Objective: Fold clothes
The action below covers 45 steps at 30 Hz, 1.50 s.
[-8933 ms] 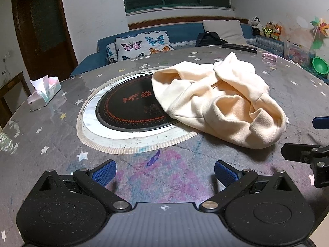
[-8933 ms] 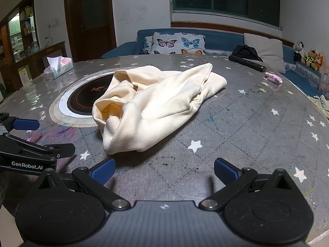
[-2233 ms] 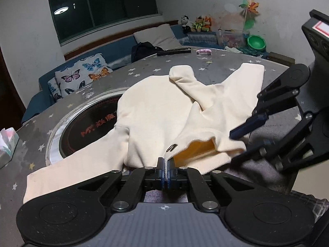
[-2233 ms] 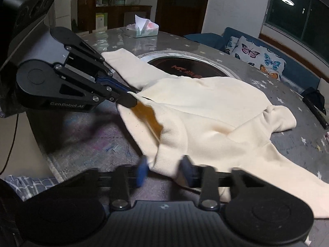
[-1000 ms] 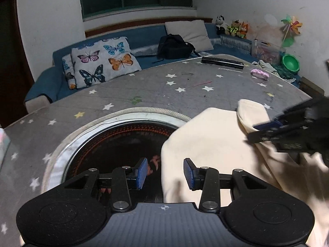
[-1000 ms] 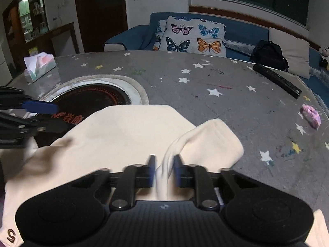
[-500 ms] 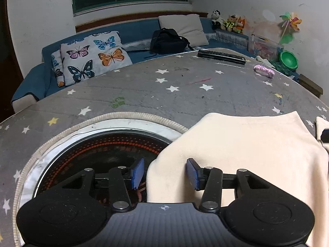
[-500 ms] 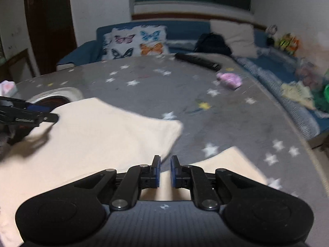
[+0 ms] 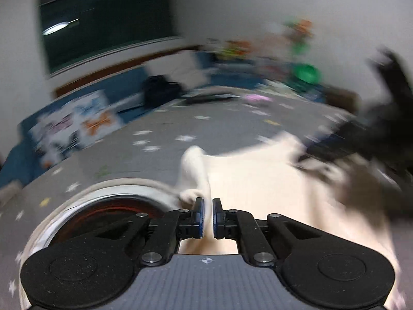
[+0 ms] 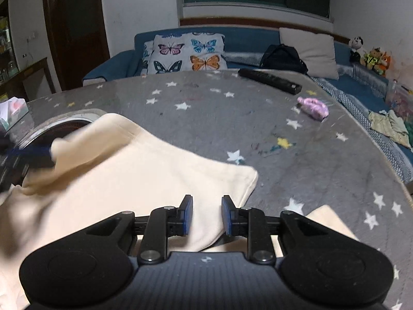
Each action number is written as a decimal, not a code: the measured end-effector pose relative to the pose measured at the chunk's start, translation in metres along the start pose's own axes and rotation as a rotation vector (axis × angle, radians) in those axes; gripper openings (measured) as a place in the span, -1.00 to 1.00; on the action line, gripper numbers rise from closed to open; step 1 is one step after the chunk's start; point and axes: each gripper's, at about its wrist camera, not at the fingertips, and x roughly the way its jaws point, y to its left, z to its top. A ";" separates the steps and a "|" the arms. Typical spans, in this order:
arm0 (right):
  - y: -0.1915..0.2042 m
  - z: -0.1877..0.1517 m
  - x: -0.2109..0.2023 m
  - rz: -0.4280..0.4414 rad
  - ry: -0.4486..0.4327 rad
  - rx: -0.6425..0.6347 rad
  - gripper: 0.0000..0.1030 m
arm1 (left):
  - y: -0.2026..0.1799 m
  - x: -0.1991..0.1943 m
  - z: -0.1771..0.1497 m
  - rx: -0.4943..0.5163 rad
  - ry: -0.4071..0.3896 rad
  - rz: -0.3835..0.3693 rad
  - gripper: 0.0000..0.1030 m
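- My left gripper (image 9: 208, 218) has its blue pads (image 9: 199, 217) nearly pressed together, pinching a raised fold of the cream garment (image 9: 258, 188); the cloth stands up in a ridge just ahead of the pads.
- The left wrist view is heavily motion-blurred, so I can report little else from it with confidence.
- My right gripper (image 10: 205, 214) has its fingers spread, a clear gap between the blue pads (image 10: 187, 214). The pads sit over the garment (image 10: 144, 180) near its far right corner. I cannot tell whether they touch the cloth.
- The garment lies spread on the grey star-patterned table (image 10: 258, 129), its left part lapping over the round black cooktop (image 10: 59, 126) set in the table.
- A lifted bunch of garment shows at its left side in the right wrist view, beside the blurred blue-tipped left gripper (image 10: 28, 152).
- A separate strip of cream cloth (image 10: 327, 219) shows right of the right gripper; I cannot tell whether it belongs to the garment.
- On the table beyond the garment: a black remote (image 10: 269, 80) and a pink crumpled item (image 10: 313, 108), well apart from the garment.
- A tissue box (image 10: 13, 109) sits on the table left of the cooktop.
- Behind the table: a blue sofa (image 10: 116, 64) with a butterfly cushion (image 10: 185, 53) and a black bag (image 10: 282, 58).
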 end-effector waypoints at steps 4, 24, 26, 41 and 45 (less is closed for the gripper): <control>0.000 -0.003 0.000 0.002 0.004 -0.002 -0.41 | -0.018 -0.005 -0.005 0.055 0.007 -0.059 -0.43; -0.012 0.009 -0.005 -0.019 -0.010 0.002 -0.23 | 0.050 0.037 0.019 -0.221 0.027 0.163 -0.88; -0.015 0.013 -0.001 -0.014 -0.009 0.012 -0.23 | 0.071 0.036 0.019 -0.248 0.031 0.238 -0.88; 0.007 0.053 0.053 0.100 0.022 0.018 -0.26 | 0.147 0.040 -0.026 -0.364 0.130 0.394 -0.88; 0.025 0.064 0.073 0.108 0.024 -0.037 -0.29 | 0.153 0.039 -0.033 -0.375 0.145 0.404 -0.88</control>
